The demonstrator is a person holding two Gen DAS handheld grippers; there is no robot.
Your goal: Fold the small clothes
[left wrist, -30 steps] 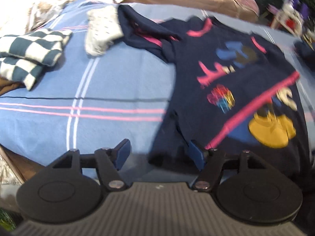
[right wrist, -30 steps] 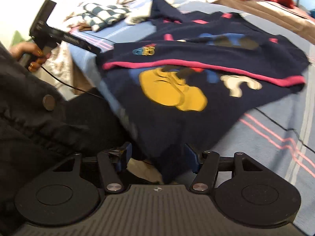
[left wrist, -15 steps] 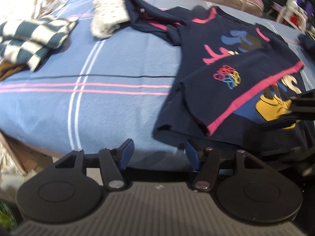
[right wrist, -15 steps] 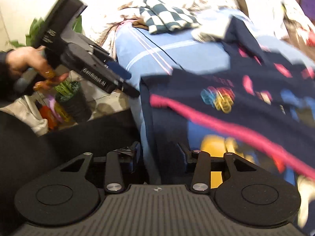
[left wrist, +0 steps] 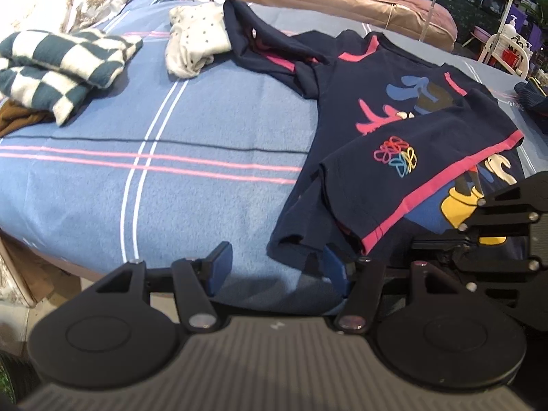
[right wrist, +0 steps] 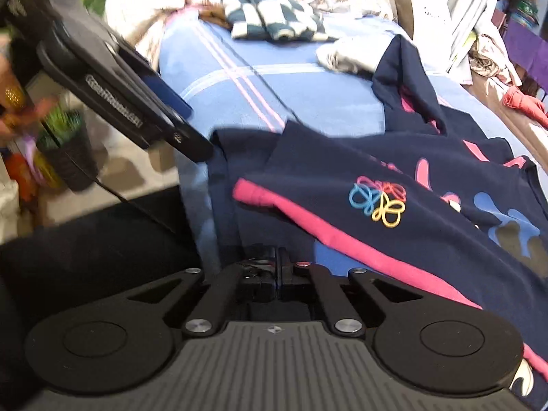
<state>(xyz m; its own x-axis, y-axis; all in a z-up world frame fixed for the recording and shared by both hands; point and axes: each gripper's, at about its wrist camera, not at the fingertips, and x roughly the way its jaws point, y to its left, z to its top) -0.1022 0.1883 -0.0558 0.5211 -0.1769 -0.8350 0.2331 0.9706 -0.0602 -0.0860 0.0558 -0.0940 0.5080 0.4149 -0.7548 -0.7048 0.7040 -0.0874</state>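
Note:
A navy T-shirt (left wrist: 404, 144) with pink trim and a bright cartoon print lies on the blue striped blanket (left wrist: 178, 178); its near sleeve is folded in over the front. My left gripper (left wrist: 274, 267) is open and empty, with the shirt's near corner just ahead of its right finger. My right gripper (right wrist: 275, 267) is shut on the shirt's near hem (right wrist: 239, 229); its body shows at the right edge of the left wrist view (left wrist: 507, 236). The left gripper shows in the right wrist view (right wrist: 150, 109) beside the shirt's corner.
A folded checked cloth (left wrist: 65, 65) and a white dotted garment (left wrist: 195, 37) lie on the far left of the blanket. Another dark garment (left wrist: 531, 99) lies far right. A brown bed (left wrist: 342, 0) with red clothes is behind. A potted plant (right wrist: 68, 150) stands on the floor.
My right gripper has closed on the shirt's near hem after being open. My left gripper has let the shirt corner lie and backed off slightly, still open. The sleeve fold has settled flat.

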